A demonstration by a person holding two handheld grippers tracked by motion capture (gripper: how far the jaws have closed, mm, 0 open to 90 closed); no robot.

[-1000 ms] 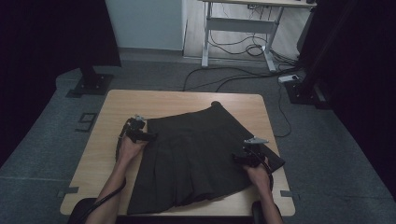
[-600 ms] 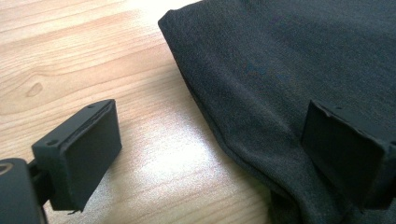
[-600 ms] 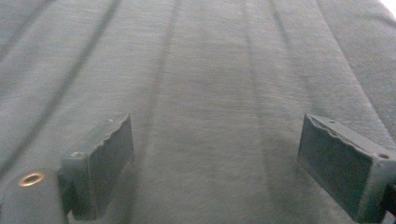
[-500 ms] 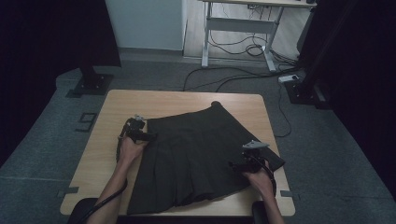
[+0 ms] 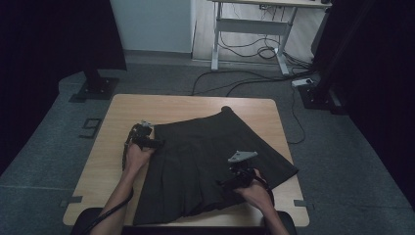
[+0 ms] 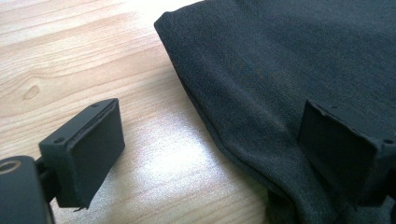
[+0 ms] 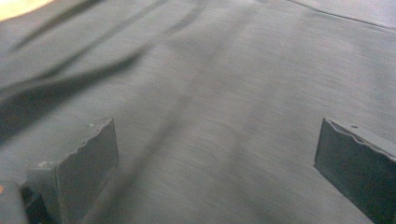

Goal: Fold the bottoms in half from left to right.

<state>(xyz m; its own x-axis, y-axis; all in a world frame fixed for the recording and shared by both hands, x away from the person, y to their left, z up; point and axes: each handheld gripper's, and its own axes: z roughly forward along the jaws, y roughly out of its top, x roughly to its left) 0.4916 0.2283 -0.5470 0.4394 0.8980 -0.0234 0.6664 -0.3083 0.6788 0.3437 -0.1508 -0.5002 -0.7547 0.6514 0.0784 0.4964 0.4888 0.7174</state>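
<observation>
A dark pleated skirt (image 5: pixel 210 161) lay spread flat on the wooden bench (image 5: pixel 147 105), with its narrow waist end pointing toward the far edge of the bench and its wide hem reaching the near edge, close to you.

Your left claw (image 5: pixel 155 143) rested at the skirt's left edge, about halfway along its length. In the left gripper view that claw (image 6: pixel 210 140) stood released, its jaws wide apart: one pad hung over bare wood just beside the skirt, and the other sat over the cloth, so the folded edge of the skirt (image 6: pixel 280 93) ran between them without being pinched.

Your right claw (image 5: pixel 230 182) hovered over the skirt's right half, nearer the hem than the waist, with your hand behind it. Its jaws had just been opening and stood released. In the right gripper view that claw (image 7: pixel 215 172) looked down on skirt cloth (image 7: pixel 210 93), blurred, with pleat lines crossing it; the cloth lay below the pads, and neither pad pressed on it.
</observation>
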